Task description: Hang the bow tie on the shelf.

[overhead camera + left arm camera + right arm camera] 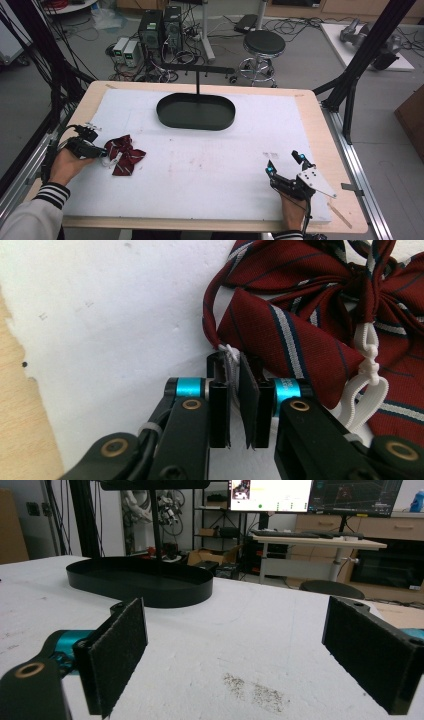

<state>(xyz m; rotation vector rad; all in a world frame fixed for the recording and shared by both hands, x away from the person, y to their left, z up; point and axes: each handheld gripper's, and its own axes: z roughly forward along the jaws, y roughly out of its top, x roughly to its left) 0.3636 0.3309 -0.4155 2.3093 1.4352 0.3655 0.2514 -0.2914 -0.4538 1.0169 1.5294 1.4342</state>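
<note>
My left gripper (234, 390) is pinching the white strap (227, 357) at the bow tie's (300, 325) near edge. My right gripper (235, 640) is sitting wide open, tray (145, 582) ahead of the jaws.

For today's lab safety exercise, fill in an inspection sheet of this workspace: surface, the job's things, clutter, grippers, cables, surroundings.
Surface: white foam sheet on a wooden table; faint dark smudges near the middle and front.
Job's things: striped maroon bow tie with a white strap, lying flat at the left; black oval tray at the back, nothing seen inside.
Clutter: a wooden stick at the table's right front corner.
Grippers: left gripper shut on the white strap; right gripper open over bare foam, fingers wide apart.
Cables: one trails from each gripper; tangles on the floor behind.
Surroundings: stool, computer towers, black frame posts.
</note>
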